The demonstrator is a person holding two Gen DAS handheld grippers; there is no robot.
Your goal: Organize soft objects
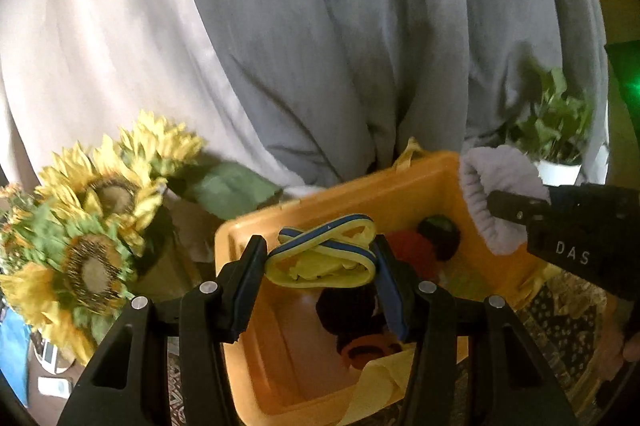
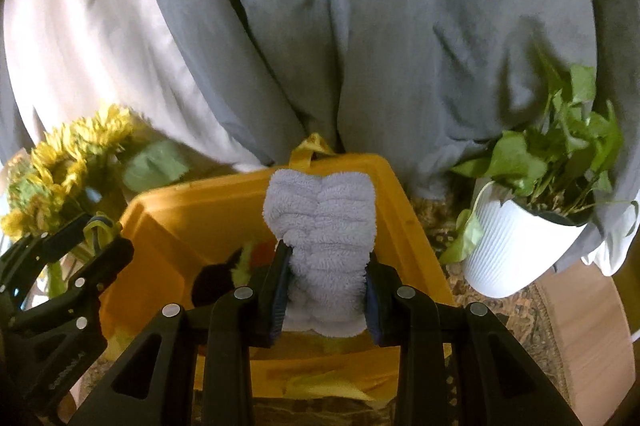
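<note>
A looped yellow and blue band (image 1: 322, 258) is clamped between the jaws of the left gripper (image 1: 320, 266) and held above the open yellow bin (image 1: 320, 202). A fluffy lavender cloth (image 2: 322, 246) is pinched by the right gripper (image 2: 326, 290) over the bin's far rim. Red and dark soft items (image 1: 424, 246) are seen inside the bin. Sunflowers (image 1: 92, 226) are crowded against its left side, a white potted plant (image 2: 516, 246) stands to its right, and grey curtains (image 2: 360, 26) hang behind.

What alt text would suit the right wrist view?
The right gripper is shut on a fluffy pale lilac cloth, holding it above an open orange plastic bin. The left gripper enters at left holding a yellow-and-blue band; sunflowers, a white potted plant and grey curtains stand behind.
</note>
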